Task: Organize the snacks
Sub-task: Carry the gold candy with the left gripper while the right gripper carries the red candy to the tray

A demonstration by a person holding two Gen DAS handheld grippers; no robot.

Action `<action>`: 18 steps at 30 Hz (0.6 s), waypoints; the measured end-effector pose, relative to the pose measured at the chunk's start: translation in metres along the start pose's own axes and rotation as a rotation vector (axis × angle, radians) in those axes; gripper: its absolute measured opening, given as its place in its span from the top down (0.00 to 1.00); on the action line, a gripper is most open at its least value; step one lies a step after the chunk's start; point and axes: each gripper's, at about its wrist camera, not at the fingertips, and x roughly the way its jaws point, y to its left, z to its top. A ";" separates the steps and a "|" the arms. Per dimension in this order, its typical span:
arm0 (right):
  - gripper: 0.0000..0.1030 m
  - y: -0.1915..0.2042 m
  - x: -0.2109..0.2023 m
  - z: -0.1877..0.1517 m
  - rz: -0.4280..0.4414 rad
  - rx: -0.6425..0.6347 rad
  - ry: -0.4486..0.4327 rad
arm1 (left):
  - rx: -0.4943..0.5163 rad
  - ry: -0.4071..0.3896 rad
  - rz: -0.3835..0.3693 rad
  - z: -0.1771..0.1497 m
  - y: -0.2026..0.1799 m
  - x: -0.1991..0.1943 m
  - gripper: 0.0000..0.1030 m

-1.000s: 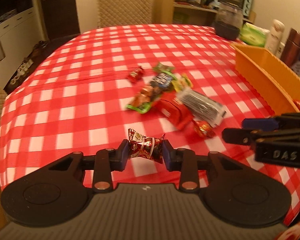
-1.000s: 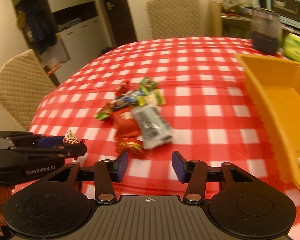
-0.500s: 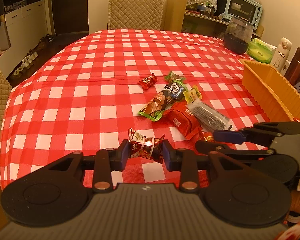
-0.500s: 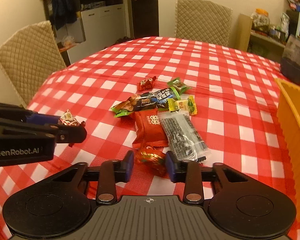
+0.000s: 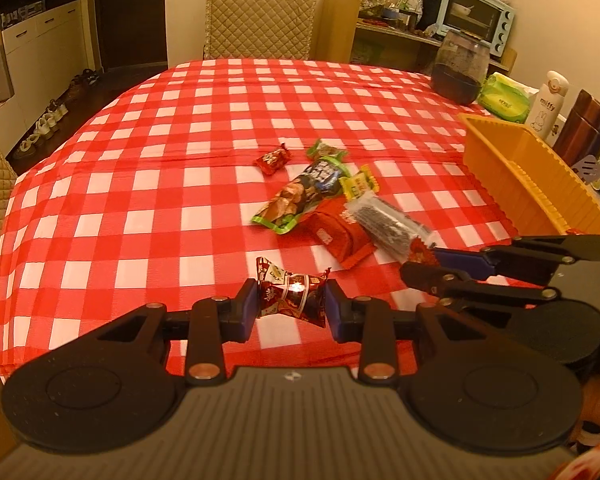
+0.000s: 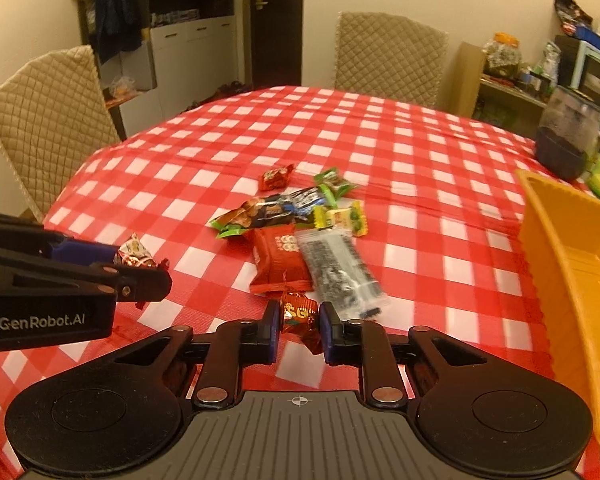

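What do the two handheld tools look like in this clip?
Both are matte black plastic. Each has two round discs on a ribbed base, linkage arms with silver rivets, and blue pads on the fingers. The left tool carries white "GenRobot.AI" lettering on its side. The right tool looks identical.

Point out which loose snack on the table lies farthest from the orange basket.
The small red candy, alone at the pile's far left edge; the other packets lie nearer the orange basket.

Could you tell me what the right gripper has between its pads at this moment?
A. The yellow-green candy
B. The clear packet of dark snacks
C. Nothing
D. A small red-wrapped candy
D: the right gripper, whose jaws have just been closing, is shut on a small red-wrapped candy; the clear packet and the yellow-green candy lie on the table.
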 end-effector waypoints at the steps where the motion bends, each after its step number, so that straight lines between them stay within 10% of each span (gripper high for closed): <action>1: 0.80 -0.002 -0.005 0.000 -0.003 0.008 -0.002 | 0.001 -0.002 -0.003 0.000 -0.003 -0.003 0.69; 18: 0.80 -0.038 -0.103 -0.014 -0.106 0.136 -0.038 | 0.027 -0.026 -0.043 0.001 -0.058 -0.056 0.69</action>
